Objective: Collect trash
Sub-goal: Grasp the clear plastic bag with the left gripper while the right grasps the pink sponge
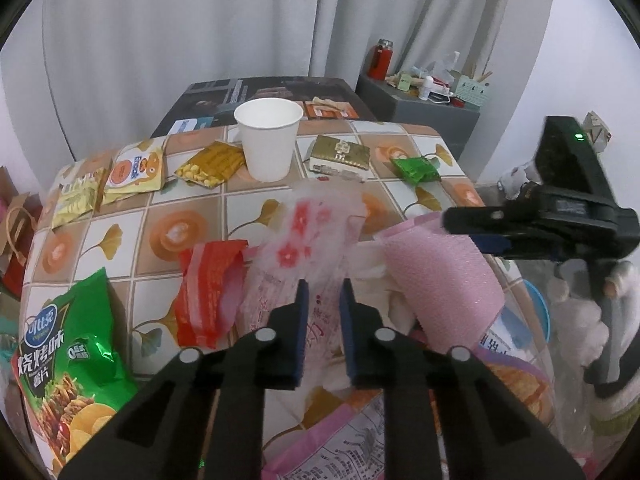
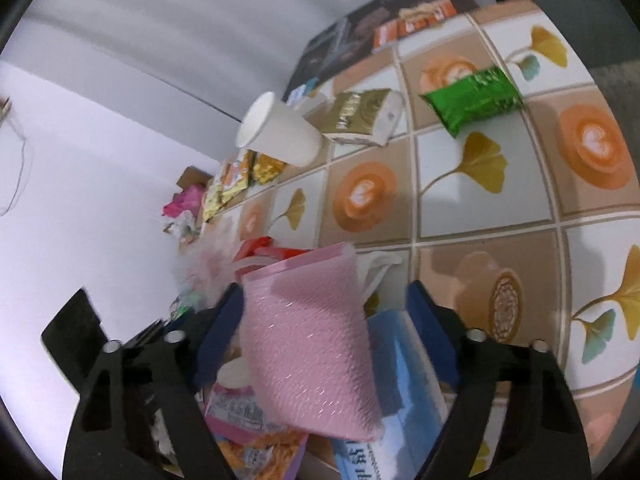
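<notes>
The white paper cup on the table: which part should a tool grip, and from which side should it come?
Probably the side wall just below the rim. The white paper cup stands upright with its open mouth up, so a level approach from the near side suits it. Yellow snack packets lie on one side and a gold packet on the other, so the near side looks freest.

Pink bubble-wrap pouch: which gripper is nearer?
Right. The right gripper straddles the pink bubble-wrap pouch, fingers either side. The left gripper sits beside it, on a translucent red-flowered wrapper.
</notes>
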Motion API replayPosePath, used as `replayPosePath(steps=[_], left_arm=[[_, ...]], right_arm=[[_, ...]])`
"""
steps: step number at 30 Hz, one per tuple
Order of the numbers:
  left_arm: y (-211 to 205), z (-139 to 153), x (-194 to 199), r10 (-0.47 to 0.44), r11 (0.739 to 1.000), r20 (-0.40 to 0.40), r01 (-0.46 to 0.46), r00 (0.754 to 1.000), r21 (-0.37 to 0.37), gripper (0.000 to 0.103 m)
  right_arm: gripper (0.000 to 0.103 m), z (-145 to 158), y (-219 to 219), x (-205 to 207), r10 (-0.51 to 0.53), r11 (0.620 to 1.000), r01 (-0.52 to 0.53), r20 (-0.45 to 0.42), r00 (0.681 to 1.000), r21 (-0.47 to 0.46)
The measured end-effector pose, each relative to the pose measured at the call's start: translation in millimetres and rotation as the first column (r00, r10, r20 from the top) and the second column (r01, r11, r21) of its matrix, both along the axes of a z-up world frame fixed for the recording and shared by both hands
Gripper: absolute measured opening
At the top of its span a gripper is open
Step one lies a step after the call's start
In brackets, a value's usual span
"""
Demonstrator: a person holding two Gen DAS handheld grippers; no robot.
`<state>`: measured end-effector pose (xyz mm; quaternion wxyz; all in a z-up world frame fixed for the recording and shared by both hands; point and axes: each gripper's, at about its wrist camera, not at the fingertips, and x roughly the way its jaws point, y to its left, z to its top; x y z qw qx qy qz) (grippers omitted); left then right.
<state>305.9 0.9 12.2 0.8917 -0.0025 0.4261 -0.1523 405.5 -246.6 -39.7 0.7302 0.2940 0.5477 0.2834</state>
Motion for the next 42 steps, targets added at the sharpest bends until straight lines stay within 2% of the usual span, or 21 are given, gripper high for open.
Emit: replayPosePath(steps=[6, 14, 24, 31, 37, 42], left_arm=[[1, 3, -3, -0.004, 1.0, 0.017, 0.005, 1.0, -0.009, 0.006], [5, 12, -7, 0.013, 1.0, 0.058, -0.013, 0.998, -0.011, 0.002], [29, 42, -28, 0.048, 0.999, 0.137, -0.046, 0.989, -0.018, 0.001], [41, 73, -53, 0.032, 0.997, 0.184, -0.02, 0.982, -0.069, 0.001], [23, 105, -69, -0.04, 0.988, 0.197, 0.068, 0.979, -0.139, 0.001], [-29, 123, -73, -0.163, 0.958, 0.18, 0.2, 0.97, -0.205, 0.001]], right_arm=[[0.039, -5, -2, 3, -0.002, 1.0, 0.002, -0.013, 1.0, 0.025], [0.024, 8, -7, -3, -0.019, 0.999, 0.018, 0.023, 1.0, 0.039], [0.021, 37, -18, -18, -0.056, 0.995, 0.048, 0.096, 0.994, 0.084], [0.021, 63, -37, -35, -0.105, 0.985, 0.083, 0.146, 0.984, 0.149], [0.021, 92, -76, -64, -0.172, 0.973, 0.133, 0.209, 0.963, 0.188], [0.021, 108, -131, -101, -0.27, 0.955, 0.225, 0.248, 0.931, 0.195]])
